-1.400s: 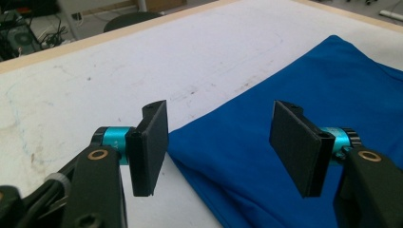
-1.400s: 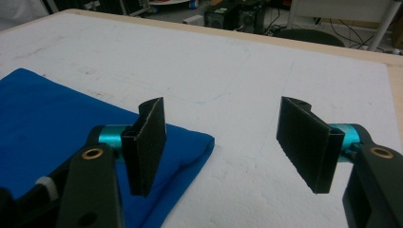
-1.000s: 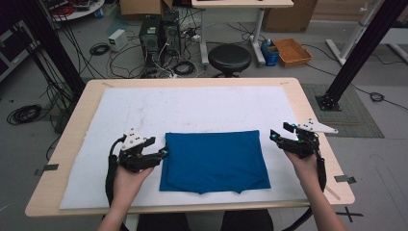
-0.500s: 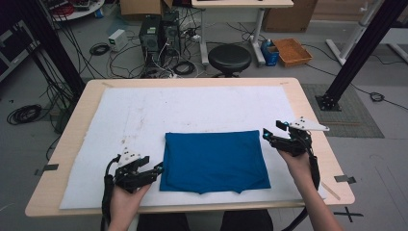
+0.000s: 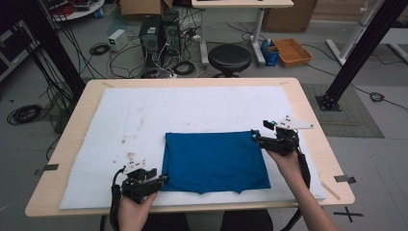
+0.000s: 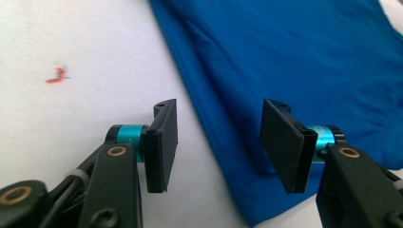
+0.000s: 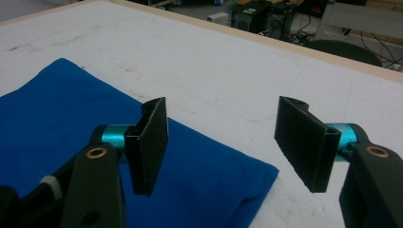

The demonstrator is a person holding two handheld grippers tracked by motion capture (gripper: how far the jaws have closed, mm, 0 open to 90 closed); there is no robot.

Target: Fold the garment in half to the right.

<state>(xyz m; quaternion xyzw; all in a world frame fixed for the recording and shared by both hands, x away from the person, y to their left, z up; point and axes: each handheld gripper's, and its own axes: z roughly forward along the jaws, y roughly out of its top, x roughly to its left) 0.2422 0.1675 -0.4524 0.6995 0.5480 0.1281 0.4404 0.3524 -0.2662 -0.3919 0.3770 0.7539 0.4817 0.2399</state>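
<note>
A folded blue cloth (image 5: 214,161) lies flat on the white mat (image 5: 144,115), toward the table's front. My left gripper (image 5: 161,179) sits at the cloth's front left corner, open, its jaws straddling the folded blue edge (image 6: 223,142) in the left gripper view. My right gripper (image 5: 257,135) hovers at the cloth's back right corner, open, with that blue corner (image 7: 247,180) lying between and below its jaws (image 7: 223,142). Neither holds anything.
The wooden table (image 5: 317,139) carries the stained white mat. Small red marks (image 6: 57,76) dot the mat left of the cloth. Behind the table stand a black stool (image 5: 229,57), computer towers (image 5: 159,31), cables and a black frame post (image 5: 356,53).
My left gripper has slid back toward the table's front edge, down to the cloth's front left corner. My right gripper has crept slightly left and up toward the back right corner.
</note>
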